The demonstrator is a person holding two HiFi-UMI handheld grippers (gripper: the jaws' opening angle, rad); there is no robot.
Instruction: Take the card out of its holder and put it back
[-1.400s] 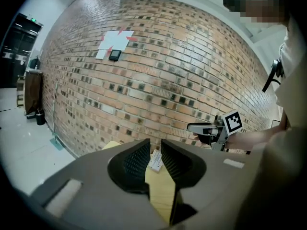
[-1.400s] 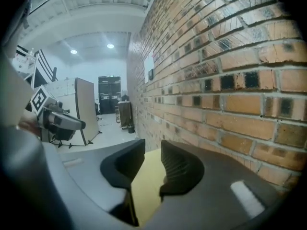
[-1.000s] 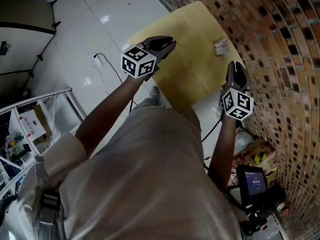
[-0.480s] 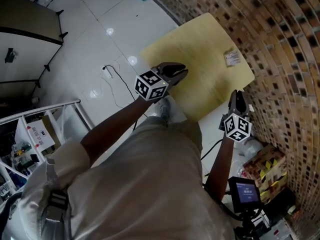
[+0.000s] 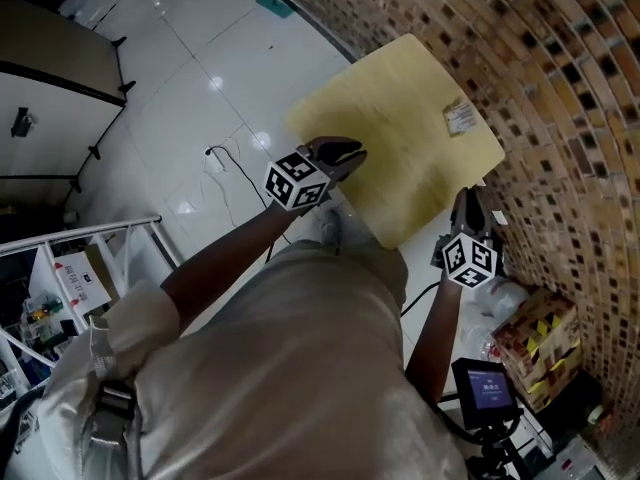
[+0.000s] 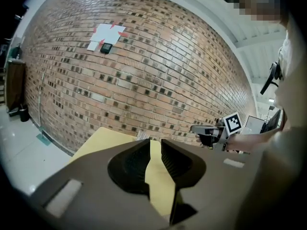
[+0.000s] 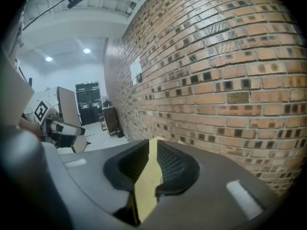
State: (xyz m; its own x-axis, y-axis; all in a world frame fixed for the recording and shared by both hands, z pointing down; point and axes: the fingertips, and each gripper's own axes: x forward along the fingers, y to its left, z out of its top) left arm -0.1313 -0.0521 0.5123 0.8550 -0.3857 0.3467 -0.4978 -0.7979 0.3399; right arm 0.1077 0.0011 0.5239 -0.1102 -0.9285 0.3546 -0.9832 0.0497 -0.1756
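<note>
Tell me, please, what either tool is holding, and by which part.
Nothing is held: the left tool and right tool are empty, the right one's jaws having just been closing on nothing.

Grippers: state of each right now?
Left gripper: open by a narrow gap, nothing between the jaws.
Right gripper: open by a narrow gap, nothing between the jaws; they have just been closing.

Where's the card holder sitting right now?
In the head view, the card holder lies on the yellow table, near its right edge beside the brick wall, toward the far end.
</note>
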